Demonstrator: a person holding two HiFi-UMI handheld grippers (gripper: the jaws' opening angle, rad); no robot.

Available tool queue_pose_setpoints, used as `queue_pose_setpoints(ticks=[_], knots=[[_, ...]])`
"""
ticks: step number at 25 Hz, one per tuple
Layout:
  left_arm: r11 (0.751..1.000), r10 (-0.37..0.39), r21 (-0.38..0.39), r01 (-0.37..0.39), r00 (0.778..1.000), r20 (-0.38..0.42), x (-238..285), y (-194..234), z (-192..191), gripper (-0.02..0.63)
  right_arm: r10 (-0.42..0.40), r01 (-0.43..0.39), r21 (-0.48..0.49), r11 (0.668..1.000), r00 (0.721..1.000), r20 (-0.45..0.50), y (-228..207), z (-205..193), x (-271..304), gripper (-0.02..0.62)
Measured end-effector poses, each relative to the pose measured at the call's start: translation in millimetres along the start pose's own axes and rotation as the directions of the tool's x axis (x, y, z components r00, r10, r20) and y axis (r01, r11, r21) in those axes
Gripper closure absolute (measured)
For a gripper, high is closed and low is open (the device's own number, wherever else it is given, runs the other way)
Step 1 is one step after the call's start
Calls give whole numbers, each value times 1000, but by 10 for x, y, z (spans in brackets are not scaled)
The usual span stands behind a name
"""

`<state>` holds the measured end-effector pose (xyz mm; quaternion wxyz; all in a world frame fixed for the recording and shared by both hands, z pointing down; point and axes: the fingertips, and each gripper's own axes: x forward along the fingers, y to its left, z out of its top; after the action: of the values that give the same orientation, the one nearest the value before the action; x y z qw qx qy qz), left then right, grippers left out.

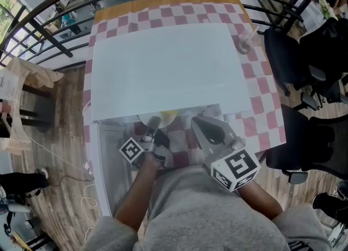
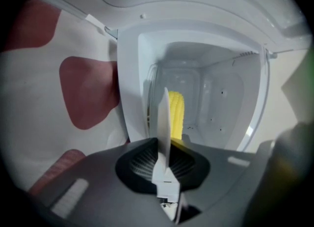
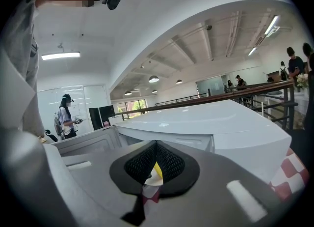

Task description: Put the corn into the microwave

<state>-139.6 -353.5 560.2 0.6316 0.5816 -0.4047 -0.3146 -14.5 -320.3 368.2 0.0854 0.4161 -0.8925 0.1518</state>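
Note:
The white microwave stands on a red-and-white checked tablecloth, and its door is swung open towards me at the lower left. A white plate with the yellow corn on it sits at the mouth of the oven. My left gripper is shut on the plate's rim. In the left gripper view the plate shows edge-on between the left gripper's jaws, with the corn beyond it in the white cavity. My right gripper hovers beside it, shut and holding nothing.
A small pale cup-like thing stands on the cloth at the back right. Black office chairs crowd the table's right side. A curved railing runs behind. In the right gripper view a person stands far off.

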Motion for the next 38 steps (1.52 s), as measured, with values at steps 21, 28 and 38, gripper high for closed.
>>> queue_pose_setpoints(ticks=[21, 28, 38], knots=[[898, 99, 436, 63, 935, -340, -16, -293, -349, 241, 21, -21, -11, 1000, 1000, 2, 64, -34, 12, 597], [780, 288, 626, -13, 895, -340, -76, -125, -380, 264, 28, -28, -11, 1000, 1000, 2, 70, -71, 19, 597], [469, 512, 879, -88, 838, -189, -89, 41, -311, 374, 30, -30, -11, 999, 1000, 3, 70, -82, 5, 597]])
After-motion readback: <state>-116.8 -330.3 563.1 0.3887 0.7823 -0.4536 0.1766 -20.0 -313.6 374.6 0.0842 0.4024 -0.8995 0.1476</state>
